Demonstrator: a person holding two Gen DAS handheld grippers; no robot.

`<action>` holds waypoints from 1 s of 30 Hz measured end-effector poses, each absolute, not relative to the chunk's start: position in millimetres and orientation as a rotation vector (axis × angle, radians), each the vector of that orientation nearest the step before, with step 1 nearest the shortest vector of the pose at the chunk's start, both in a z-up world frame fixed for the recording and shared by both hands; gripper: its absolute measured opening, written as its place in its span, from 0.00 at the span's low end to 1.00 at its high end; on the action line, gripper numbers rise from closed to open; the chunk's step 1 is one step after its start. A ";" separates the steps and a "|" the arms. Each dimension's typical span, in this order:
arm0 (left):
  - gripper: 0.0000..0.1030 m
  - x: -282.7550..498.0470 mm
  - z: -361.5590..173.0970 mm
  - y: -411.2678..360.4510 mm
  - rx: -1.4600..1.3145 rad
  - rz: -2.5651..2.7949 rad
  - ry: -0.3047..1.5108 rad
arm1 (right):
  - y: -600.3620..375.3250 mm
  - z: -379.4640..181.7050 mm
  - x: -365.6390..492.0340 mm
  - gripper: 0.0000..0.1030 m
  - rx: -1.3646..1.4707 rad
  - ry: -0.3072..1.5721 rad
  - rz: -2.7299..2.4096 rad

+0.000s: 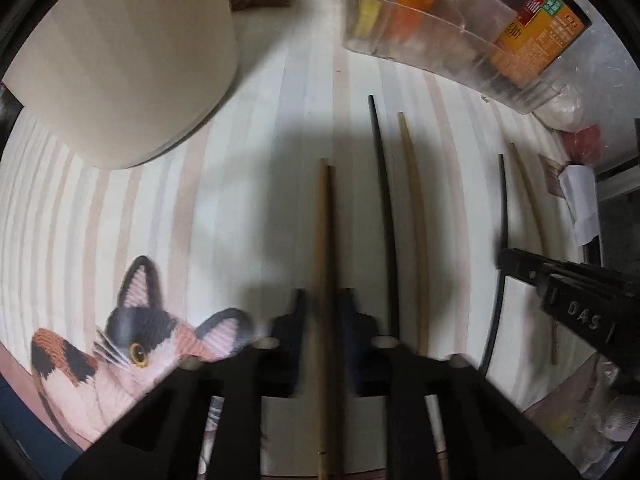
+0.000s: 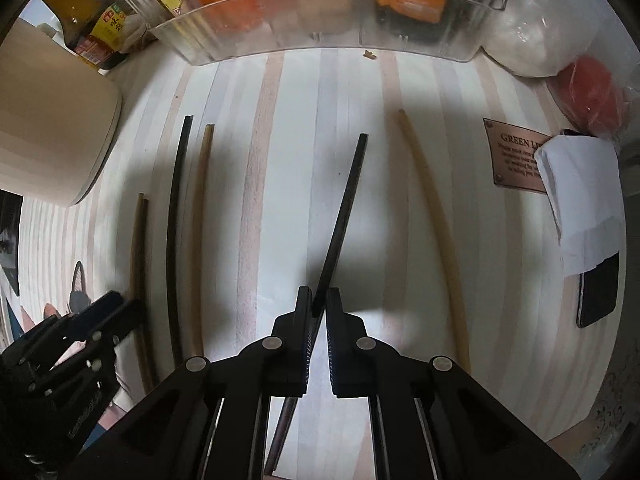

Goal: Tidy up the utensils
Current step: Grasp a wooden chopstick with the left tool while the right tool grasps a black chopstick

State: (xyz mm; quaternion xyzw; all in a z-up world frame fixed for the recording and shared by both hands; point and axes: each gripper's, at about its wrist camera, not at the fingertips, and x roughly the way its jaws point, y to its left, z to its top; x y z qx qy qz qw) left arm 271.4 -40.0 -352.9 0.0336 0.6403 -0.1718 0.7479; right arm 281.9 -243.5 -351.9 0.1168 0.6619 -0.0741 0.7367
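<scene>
Left hand-held gripper closed on brown chopstick pair, apparently two sticks; right hand-held gripper closed on black chopstick, tilted above striped bench.

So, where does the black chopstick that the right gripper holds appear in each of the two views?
Left wrist view: the black chopstick runs along the right edge, passing under the right gripper.
Right wrist view: the same chopstick is in the centre, slanting up from between the closed fingers.
Shared landmark: the clear plastic bin at the top of both.
</scene>
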 end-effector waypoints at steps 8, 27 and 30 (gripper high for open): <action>0.01 273.2 -347.3 30.3 -0.019 -0.221 1.412 | -219.7 -356.5 277.9 0.07 0.196 1.491 -0.077; 0.06 280.0 -352.6 51.6 -0.017 -0.186 1.445 | -181.9 -373.5 301.5 0.07 0.092 1.590 -0.053; 0.06 274.9 -353.9 71.7 -0.188 -0.141 1.508 | -174.4 -374.4 306.7 0.07 0.054 1.580 -0.047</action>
